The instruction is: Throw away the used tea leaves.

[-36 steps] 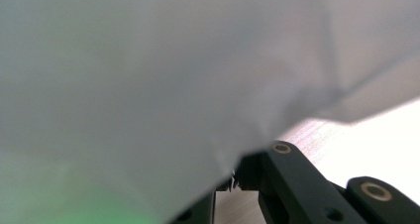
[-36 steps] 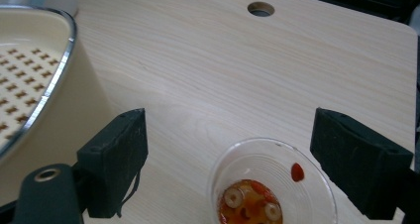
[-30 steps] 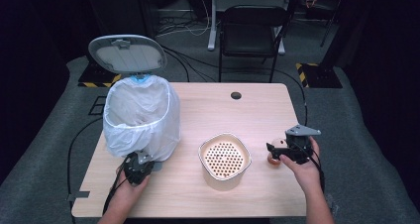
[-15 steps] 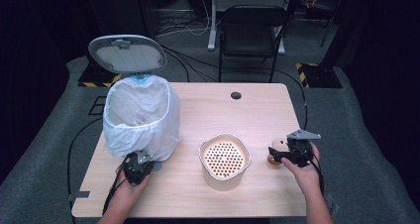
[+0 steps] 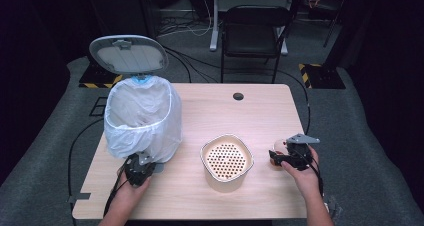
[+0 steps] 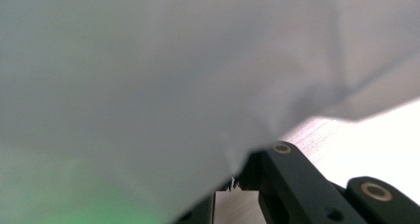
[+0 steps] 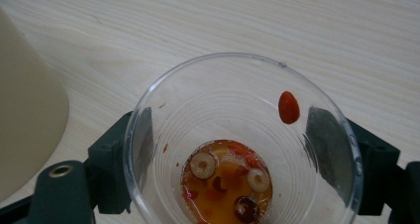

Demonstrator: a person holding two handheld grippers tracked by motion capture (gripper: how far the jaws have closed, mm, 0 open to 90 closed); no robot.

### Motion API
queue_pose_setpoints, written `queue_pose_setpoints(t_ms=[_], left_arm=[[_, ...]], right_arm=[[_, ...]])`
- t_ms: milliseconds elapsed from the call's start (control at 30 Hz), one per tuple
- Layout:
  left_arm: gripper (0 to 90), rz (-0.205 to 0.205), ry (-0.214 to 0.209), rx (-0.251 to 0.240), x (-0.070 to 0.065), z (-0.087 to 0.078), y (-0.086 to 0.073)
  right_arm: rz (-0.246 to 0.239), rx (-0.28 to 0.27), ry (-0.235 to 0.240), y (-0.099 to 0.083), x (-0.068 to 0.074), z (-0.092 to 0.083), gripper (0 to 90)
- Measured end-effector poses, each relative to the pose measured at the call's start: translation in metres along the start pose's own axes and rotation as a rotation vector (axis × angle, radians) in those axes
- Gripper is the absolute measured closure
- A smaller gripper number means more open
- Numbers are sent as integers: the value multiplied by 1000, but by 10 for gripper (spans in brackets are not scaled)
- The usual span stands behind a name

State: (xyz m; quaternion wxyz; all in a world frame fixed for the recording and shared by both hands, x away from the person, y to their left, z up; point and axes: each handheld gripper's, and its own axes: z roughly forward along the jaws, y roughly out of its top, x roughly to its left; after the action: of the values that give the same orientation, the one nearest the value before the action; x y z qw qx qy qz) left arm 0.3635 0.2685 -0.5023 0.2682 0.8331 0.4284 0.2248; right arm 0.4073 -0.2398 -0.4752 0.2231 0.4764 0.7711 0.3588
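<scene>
Here the right gripper [image 7: 237, 169] is clamped on a clear plastic cup [image 7: 242, 144], one black jaw pressed against each side of its wall. The cup stands upright over the pale wooden counter [image 7: 297, 30], low in the right gripper view. At its bottom lies a shallow pool of orange liquid [image 7: 225, 184] with a few round slices and red bits in it, and one red berry [image 7: 288, 107] sticks to the inner wall near the rim, at the upper right of the cup. In the high view the cup [image 5: 276, 151] and the right gripper [image 5: 281, 158] sit at the lower right of the counter, just beside a cream bowl [image 5: 226, 178]. That bowl carries a perforated strainer insert [image 5: 226, 158], and nothing can be made out lying in it. Its cream side [image 7: 25, 110] rises at the left edge of the right gripper view.

At the left of the high view stands a bin lined with a white bag [image 5: 142, 118], its grey lid [image 5: 128, 54] tipped up behind it. What the bag holds cannot be told. The left gripper [image 5: 141, 163] rests at the bag's base; white plastic [image 6: 173, 75] drapes over its jaws, so whether it is wide or narrow cannot be told.
</scene>
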Motion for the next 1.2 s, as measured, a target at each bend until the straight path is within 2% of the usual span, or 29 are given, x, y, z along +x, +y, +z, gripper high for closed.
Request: queue_pose_setpoints(t_ms=[100,267,733,900,1067,1200], left_arm=[[873,0,0,0,0,0,0],[873,-1,0,0,0,0,0],[873,-1,-1,1,0,0,0],[873,3,1,1,0,0,0],[873,1,1,0,0,0,0],[873,1,1,1,0,0,0]], right_arm=[[-6,22,-7,-2,0,3,190],[-14,14,-7,-2,1,3,246],[-46,20,12,3,1,2,288],[-52,5,34,14,2,-3,294],[-45,-51,100,31,2,-10,296],[-85,-62,135,47,5,-11,300]])
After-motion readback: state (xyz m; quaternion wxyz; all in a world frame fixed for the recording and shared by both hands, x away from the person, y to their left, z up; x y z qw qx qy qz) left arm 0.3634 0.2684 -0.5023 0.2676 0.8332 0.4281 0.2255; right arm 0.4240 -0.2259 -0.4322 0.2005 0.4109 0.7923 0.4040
